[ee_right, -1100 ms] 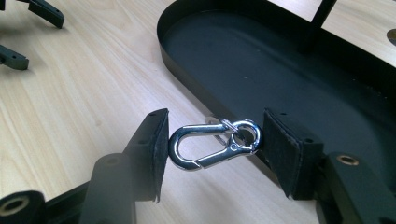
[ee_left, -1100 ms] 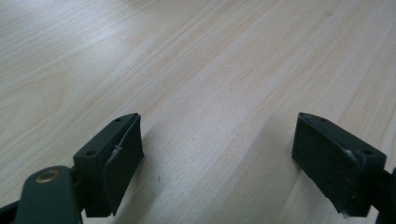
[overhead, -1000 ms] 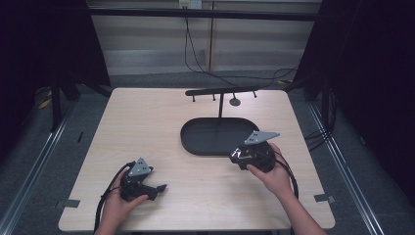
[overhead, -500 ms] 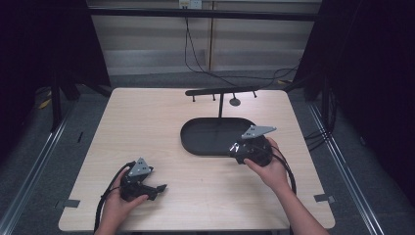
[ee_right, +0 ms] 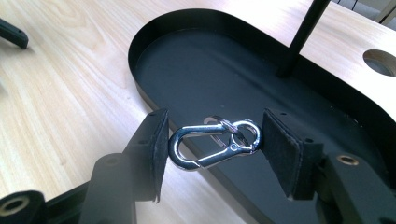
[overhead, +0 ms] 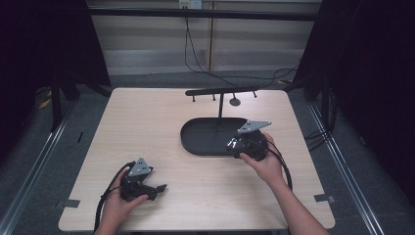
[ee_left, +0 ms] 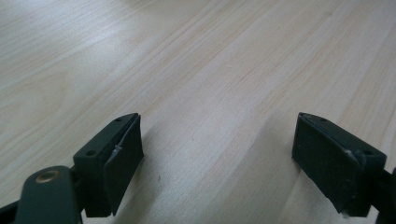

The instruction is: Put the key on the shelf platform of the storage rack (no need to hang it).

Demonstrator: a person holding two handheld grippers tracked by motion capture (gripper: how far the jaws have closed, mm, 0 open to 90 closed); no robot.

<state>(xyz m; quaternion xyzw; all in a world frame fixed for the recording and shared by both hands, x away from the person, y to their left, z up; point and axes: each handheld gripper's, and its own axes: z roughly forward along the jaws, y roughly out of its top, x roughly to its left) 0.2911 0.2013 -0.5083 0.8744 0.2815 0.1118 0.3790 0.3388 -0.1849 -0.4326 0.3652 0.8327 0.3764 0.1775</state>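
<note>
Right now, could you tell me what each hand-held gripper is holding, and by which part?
Right hand-held gripper clamps a silver snap hook end to end; left hand-held gripper holds nothing.

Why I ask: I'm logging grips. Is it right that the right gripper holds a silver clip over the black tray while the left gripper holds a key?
Not quite. The left gripper holds nothing: the left gripper view shows open jaws over bare table. The right gripper does hold the clip over the tray.

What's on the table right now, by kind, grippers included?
Grippers: 2, left gripper, right gripper
Silver snap hook: 1, clamped in the right gripper
Black tray stand: 1
Total: 4
</note>
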